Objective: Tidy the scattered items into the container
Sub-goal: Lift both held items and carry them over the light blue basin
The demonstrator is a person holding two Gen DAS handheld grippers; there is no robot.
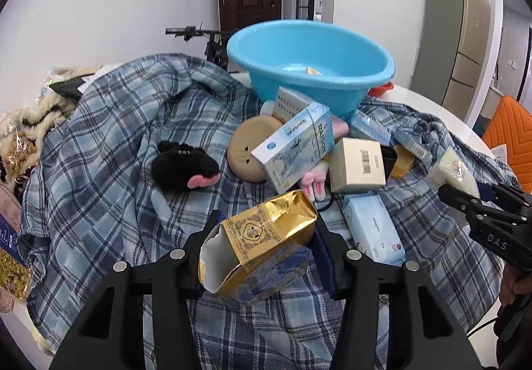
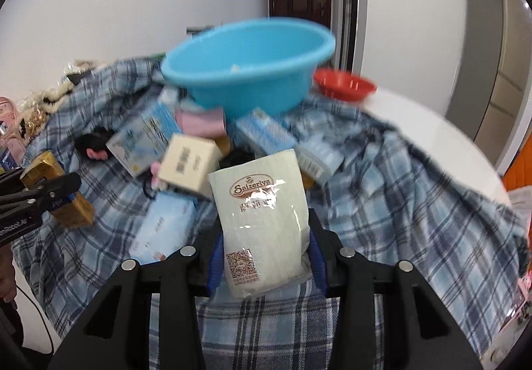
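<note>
Basin (image 1: 332,47) light blue; cloth (image 1: 116,137) blue-white plaid; carton (image 1: 266,237) gold; bowl (image 2: 344,84) red.

Both of your views look forward and downward along a claw, close over the plaid cloth (image 1: 109,144) on the table. Your left wrist view has its own claw (image 1: 264,237) at 6 o'clock and the right claw (image 1: 465,200) at 3 o'clock. Your right wrist view has its claw (image 2: 264,237) at 6 o'clock and the left claw (image 2: 50,193) at 9 o'clock. Both views share the blue basin (image 1: 309,64) at 12 o'clock and the boxes before it.
</note>
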